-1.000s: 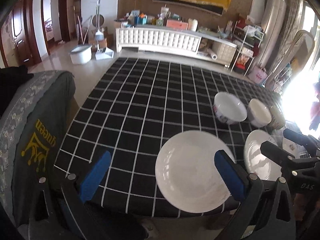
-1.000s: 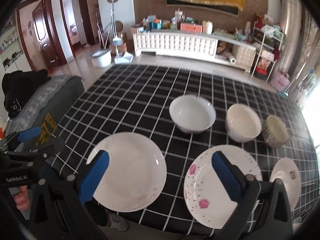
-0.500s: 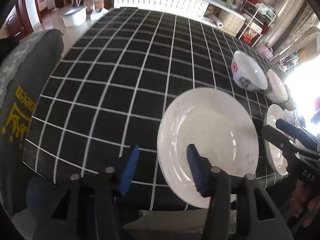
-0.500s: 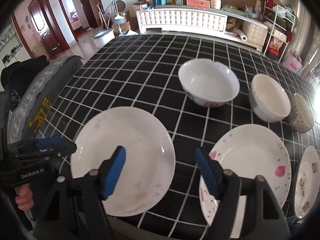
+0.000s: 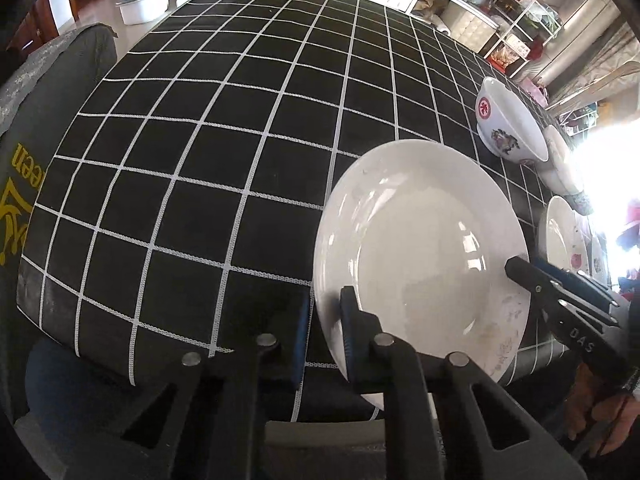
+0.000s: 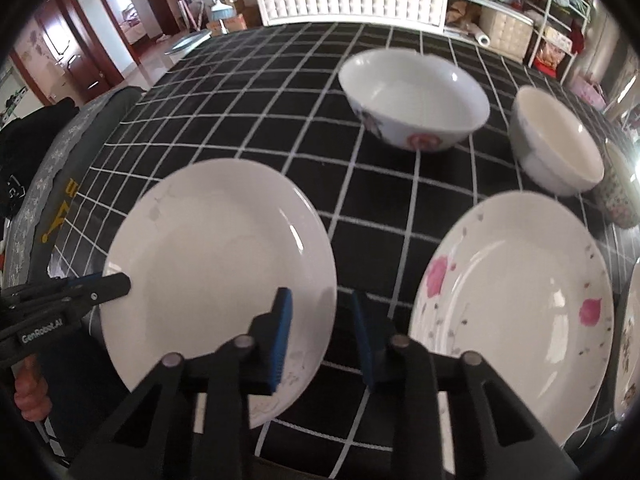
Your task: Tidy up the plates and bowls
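Because the plain white round ceramic plate is lying at the desk's near edge, the left claw is pinching its rim while the right claw, closing, is straddling the opposite rim.

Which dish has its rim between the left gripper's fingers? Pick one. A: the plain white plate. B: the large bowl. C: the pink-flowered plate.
A: the left gripper, whose fingers have just been closing, has the left rim of the plain white plate pinched between them.
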{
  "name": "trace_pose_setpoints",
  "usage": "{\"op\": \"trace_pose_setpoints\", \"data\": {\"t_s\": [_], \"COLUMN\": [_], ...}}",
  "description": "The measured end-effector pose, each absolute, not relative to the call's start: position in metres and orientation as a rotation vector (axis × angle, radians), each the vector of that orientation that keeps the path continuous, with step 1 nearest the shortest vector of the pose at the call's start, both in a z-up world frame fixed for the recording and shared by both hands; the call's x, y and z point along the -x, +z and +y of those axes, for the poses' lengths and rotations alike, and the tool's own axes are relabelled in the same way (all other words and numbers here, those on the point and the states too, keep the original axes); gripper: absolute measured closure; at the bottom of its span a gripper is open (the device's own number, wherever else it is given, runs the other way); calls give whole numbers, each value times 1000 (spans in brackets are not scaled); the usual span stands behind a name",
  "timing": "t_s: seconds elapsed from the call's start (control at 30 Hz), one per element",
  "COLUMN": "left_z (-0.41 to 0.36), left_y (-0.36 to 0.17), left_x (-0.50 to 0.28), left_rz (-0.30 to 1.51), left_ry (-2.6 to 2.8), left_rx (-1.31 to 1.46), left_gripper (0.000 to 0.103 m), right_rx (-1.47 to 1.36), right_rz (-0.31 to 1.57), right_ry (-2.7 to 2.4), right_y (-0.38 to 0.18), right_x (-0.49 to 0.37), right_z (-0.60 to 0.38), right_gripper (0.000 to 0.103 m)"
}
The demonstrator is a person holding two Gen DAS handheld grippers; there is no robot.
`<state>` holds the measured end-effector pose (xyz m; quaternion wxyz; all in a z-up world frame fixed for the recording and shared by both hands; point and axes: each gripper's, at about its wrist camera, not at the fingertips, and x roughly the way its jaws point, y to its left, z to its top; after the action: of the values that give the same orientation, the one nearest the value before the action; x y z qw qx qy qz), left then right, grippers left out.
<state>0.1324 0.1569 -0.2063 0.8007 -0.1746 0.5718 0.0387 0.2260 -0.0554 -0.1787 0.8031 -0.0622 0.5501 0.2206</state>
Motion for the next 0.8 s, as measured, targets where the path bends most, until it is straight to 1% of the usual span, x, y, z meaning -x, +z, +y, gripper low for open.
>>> {"op": "trace_pose_setpoints", "data": {"t_s": [0.13, 0.17, 0.27, 0.37, 0.47, 0.8], "left_z": [158, 157, 154, 156, 156, 156], "left_y": [-207, -206, -206, -205, -205, -200], "left_x": [-134, -134, -134, -134, -137, -150], "left_rz": [1228, 1227, 1225, 1226, 1224, 1200], "left_ry": [93, 88, 86, 83, 95, 109], "left_rx": [388, 386, 364, 374, 371, 338], "left_gripper": [91, 93, 93, 93, 93, 93], "right_rx": [125, 133, 133, 136, 169, 139], "right_rz": [1187, 1181, 1178, 1142, 1117, 1121], "right_ry": [475, 471, 468, 452, 451, 445], "right_y": [-178, -177, -176, -172, -168, -171], "right_x": [-222, -221, -222, -223, -223, -236], "right_z": [-58, -58, -59, -58, -55, -56], "right_gripper": [87, 88, 88, 91, 92, 92]}}
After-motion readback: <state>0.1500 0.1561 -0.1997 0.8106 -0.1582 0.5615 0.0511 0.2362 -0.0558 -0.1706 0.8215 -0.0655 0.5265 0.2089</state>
